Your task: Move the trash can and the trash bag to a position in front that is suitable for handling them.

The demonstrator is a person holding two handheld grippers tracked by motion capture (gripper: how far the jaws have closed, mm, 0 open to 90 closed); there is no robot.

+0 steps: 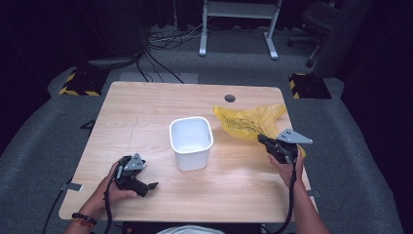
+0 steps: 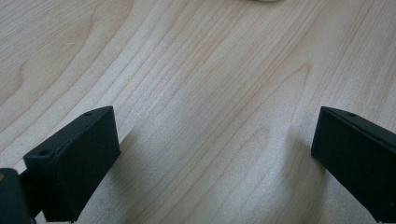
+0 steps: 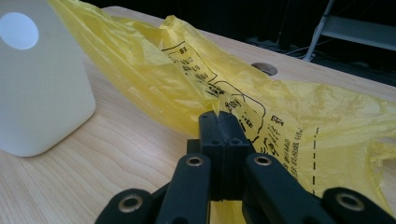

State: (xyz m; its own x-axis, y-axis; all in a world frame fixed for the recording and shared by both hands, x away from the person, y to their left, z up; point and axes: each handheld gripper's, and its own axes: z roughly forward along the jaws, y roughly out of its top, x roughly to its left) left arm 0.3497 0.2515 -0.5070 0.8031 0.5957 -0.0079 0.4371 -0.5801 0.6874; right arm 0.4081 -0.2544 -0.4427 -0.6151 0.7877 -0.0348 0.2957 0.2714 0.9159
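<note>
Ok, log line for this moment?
left gripper: open, empty, on table | right gripper: shut on yellow bag | white bin: upright, centre

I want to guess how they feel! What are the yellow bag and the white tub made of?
The yellow bag looks like thin, crinkly plastic film: it folds, shines a little and lets light through. The white tub looks like smooth, matte, stiff plastic with rounded corners.

Black print and dashed lines on the yellow plastic bag (image 3: 261, 107), characters too blurred to read
</note>
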